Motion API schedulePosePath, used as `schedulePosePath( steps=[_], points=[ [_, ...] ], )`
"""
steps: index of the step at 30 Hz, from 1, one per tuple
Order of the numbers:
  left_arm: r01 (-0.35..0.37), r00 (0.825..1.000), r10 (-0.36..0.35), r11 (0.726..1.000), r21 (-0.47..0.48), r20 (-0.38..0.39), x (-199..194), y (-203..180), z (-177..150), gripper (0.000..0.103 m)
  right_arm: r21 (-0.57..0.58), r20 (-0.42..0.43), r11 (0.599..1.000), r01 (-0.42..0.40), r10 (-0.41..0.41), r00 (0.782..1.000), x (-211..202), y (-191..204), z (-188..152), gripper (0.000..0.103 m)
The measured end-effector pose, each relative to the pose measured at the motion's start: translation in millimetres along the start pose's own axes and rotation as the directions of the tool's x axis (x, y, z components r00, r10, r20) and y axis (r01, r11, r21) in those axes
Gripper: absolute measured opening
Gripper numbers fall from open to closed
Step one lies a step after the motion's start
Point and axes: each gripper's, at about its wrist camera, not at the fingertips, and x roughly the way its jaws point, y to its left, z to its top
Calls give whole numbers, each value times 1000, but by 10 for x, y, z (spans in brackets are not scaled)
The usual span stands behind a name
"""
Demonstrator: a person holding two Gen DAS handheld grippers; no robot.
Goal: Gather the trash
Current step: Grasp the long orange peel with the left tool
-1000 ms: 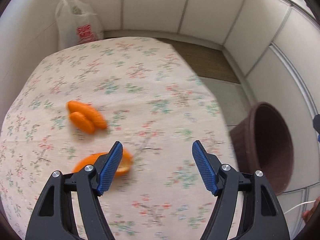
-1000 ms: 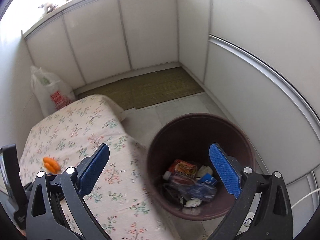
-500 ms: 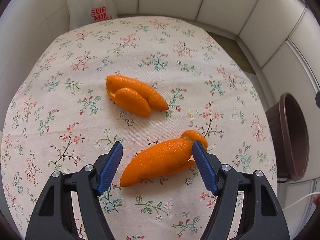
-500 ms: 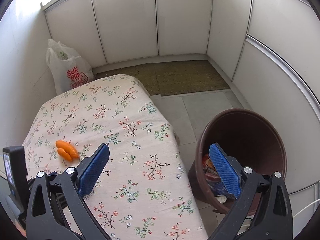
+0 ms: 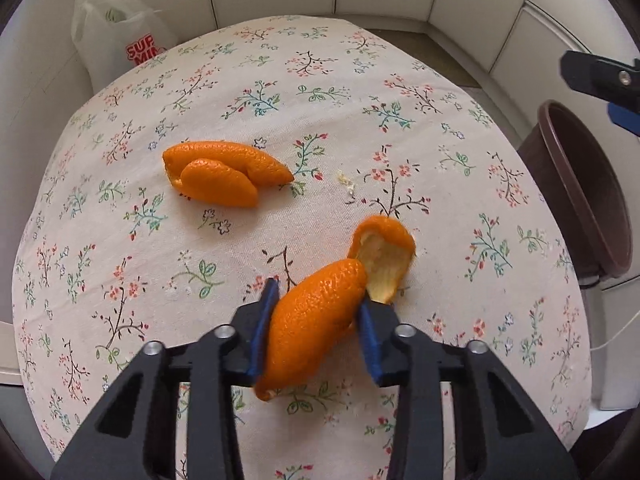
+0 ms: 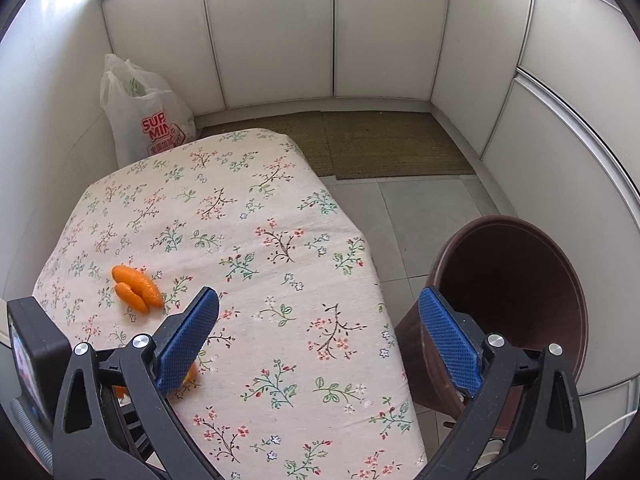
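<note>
My left gripper [image 5: 318,312] is shut on a large orange peel [image 5: 316,316] on the flowered tablecloth [image 5: 400,120]; the peel's pale inner end sticks out ahead of the jaws. A second orange peel [image 5: 224,174] lies farther off to the left, and also shows in the right wrist view [image 6: 136,288]. My right gripper [image 6: 316,332] is open and empty above the table's right edge, beside the brown trash bin [image 6: 516,300]. The bin also shows at the right of the left wrist view [image 5: 584,184].
A white plastic shopping bag [image 6: 144,116] stands on the floor by the wall behind the table. A woven mat [image 6: 380,144] lies on the tiled floor beyond the table. White wall panels close in the corner. My right gripper's finger [image 5: 600,80] shows at the left view's right edge.
My left gripper moved in over the near peel and closed on it. My right gripper swung left from the bin toward the table and stayed open.
</note>
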Motion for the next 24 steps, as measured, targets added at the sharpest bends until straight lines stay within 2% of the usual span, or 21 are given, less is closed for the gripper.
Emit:
schedulePosePath(
  steps=[1,2,5,8,9,11,14,17,24],
  points=[
    [14,1000,-14,1000,-11,-7,-20,27,-19,22,-9,-4,1000,-4,4,1000,19,34,-2,96],
    [30,999,-31,999,-25,-13,-42,59,-37,20,-15,-6,1000,-6,6,1000,31,64,2,96],
    [57,998,-59,994,-94,-13,-155,229,-76,17,-40,-17,999,-14,14,1000,80,165,-4,96],
    [93,996,-92,976,-196,11,-359,449,-154,16,-68,-31,997,-40,38,999,128,284,-18,96],
    [107,994,-103,966,-235,28,-437,541,-177,16,-86,-34,995,-59,56,998,149,342,-29,96],
    [151,988,-130,929,-338,85,-630,796,-227,16,-138,-42,987,-86,81,996,200,462,-59,96],
    [207,974,-140,875,-438,180,-888,1084,-266,16,-208,-52,973,-98,89,995,288,645,-120,96],
    [225,959,-110,855,-467,261,-1157,1301,-235,16,-273,-86,952,-141,122,989,371,864,-179,96],
    [319,909,-97,789,-526,406,-1629,1746,-218,16,-475,-103,864,-165,132,986,579,1557,-186,96]
  ],
)
